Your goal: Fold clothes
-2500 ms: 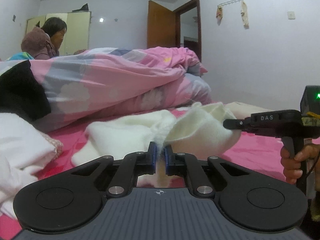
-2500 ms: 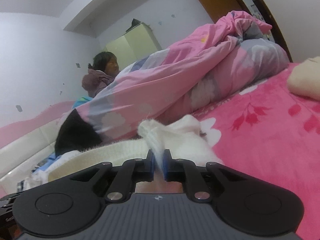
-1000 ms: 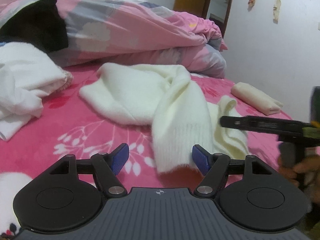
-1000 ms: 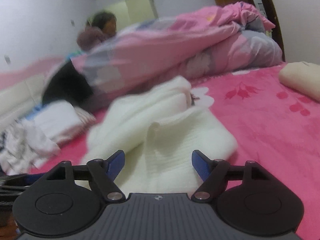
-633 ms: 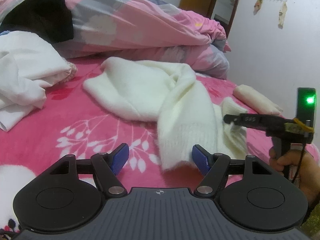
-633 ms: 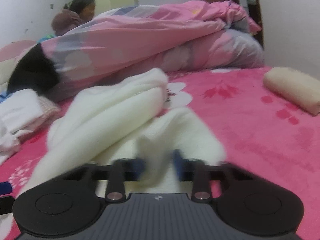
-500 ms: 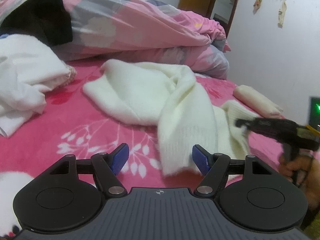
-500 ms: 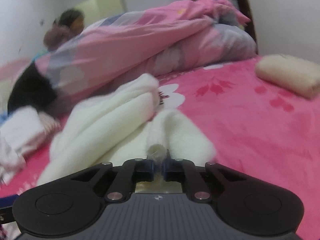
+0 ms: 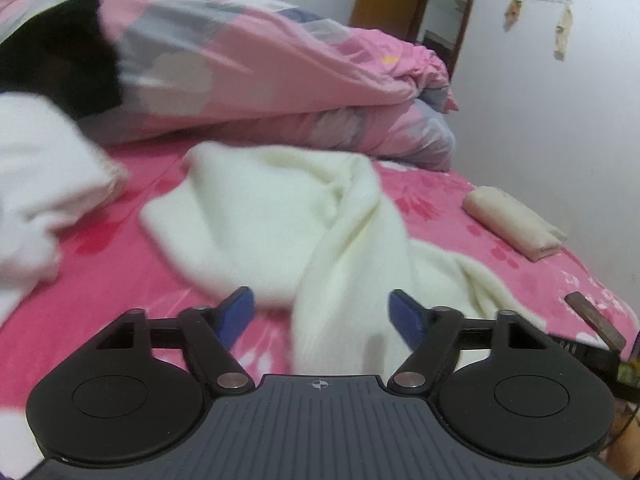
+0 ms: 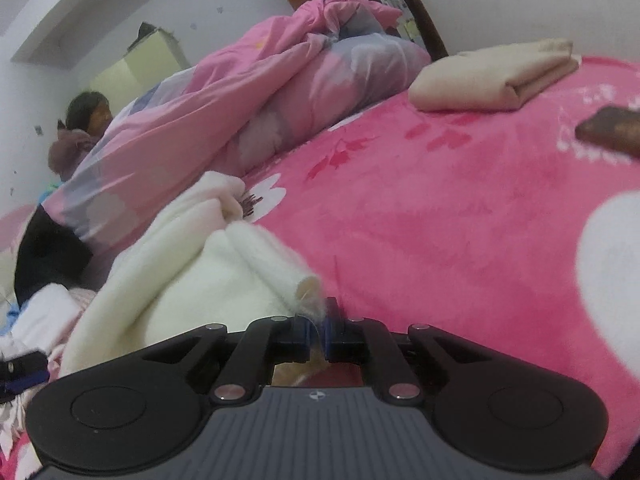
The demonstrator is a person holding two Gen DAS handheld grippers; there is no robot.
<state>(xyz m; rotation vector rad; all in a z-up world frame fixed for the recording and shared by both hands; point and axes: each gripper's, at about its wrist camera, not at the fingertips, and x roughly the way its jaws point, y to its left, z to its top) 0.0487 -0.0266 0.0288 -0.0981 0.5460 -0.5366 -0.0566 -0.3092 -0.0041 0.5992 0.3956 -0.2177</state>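
a second ago the right gripper (image 10: pixel 317 330) was spread wide above the cream sweater (image 9: pixel 288 216); now its jaws are seen pressed together on a fuzzy edge of that sweater, with fibres sticking up between the blue pads. the left gripper (image 9: pixel 322 314), which was already apart a second ago, is opening further, and a sleeve-like strip of the sweater lies between its blue fingers (image 9: pixel 238 310) without being pinched. the sweater itself is spread in a rumpled heap on the pink floral bedsheet (image 10: pixel 460 220), just in front of the bunched pink quilt (image 9: pixel 260 68), with a folded beige cloth (image 10: pixel 492 76) lying well apart near the far edge. from this it is judged that a new fold is being started: one edge has been taken by the right side while the left has let go and is free to take another hold. no brand, label or readable writing is visible in the current views.
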